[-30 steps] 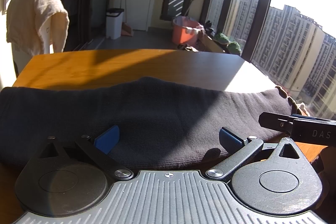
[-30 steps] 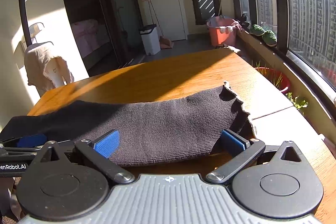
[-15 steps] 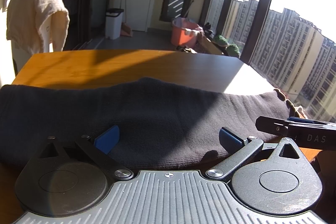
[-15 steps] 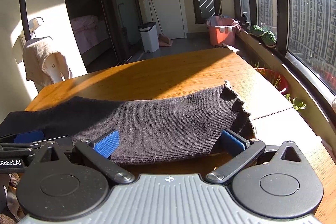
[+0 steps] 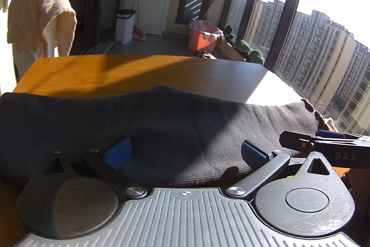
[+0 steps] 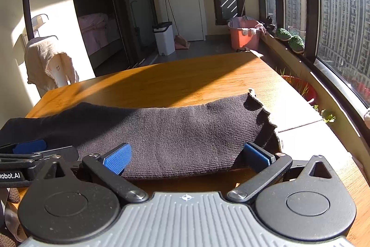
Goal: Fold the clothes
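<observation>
A dark knitted garment (image 5: 161, 122) lies folded into a long band across the near side of the wooden table (image 5: 111, 73); its scalloped end (image 6: 259, 112) points right. My left gripper (image 5: 185, 152) is open, its blue pads straddling the garment's near edge. My right gripper (image 6: 187, 154) is open too, low over the garment's (image 6: 175, 131) right half, with the cloth between its spread fingers. Each gripper shows at the other's side: the right one (image 5: 323, 147) and the left one (image 6: 30, 152).
The far half of the table (image 6: 185, 80) is bare wood in sun and shadow. Behind it are a cream cloth over a chair (image 5: 39, 17), a white bin (image 6: 164, 38), an orange tub (image 6: 245, 31) and large windows (image 6: 335, 22) on the right.
Both grippers have stayed open and low over the garment. The views have shifted only slightly; the garment lies as before.
</observation>
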`<act>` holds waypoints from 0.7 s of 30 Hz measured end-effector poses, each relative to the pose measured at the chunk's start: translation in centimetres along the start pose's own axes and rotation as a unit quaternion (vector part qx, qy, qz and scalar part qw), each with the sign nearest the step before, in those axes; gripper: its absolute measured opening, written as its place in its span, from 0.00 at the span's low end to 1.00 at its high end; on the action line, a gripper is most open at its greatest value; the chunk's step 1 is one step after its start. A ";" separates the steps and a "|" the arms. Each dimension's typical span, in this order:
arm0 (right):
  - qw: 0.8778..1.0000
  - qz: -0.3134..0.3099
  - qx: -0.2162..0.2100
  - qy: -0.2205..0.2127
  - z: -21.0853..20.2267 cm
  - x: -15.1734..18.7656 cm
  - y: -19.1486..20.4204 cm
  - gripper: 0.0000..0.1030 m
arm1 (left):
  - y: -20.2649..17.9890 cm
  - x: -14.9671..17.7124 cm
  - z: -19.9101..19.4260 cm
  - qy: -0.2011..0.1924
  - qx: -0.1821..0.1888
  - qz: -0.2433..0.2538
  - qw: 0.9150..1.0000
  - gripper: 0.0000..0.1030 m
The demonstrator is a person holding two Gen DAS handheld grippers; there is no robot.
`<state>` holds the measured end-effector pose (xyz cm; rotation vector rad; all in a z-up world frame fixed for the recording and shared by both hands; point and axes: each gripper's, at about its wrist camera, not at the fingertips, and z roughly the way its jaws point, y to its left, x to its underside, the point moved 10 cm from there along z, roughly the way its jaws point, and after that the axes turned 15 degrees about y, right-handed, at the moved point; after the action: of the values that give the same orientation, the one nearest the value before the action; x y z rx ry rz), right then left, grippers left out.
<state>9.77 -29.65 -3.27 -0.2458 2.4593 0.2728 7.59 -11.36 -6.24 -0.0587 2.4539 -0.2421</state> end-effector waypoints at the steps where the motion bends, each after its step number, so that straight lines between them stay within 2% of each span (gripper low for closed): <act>1: 1.000 -0.002 0.003 0.001 0.1 0.0 0.1 1.00 | 0.0 0.0 0.0 0.000 0.000 0.000 1.000 1.00; 7: 1.000 -0.013 0.018 0.006 0.3 0.0 0.5 1.00 | 0.0 0.1 0.0 0.000 0.000 0.000 1.000 1.00; 21: 1.000 -0.014 0.019 0.007 0.2 0.1 0.3 1.00 | 0.1 0.0 -0.1 -0.002 0.003 -0.002 1.000 1.00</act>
<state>9.74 -29.37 -3.51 -0.2676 2.4694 0.2128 7.53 -11.26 -6.20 -0.0618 2.4500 -0.2510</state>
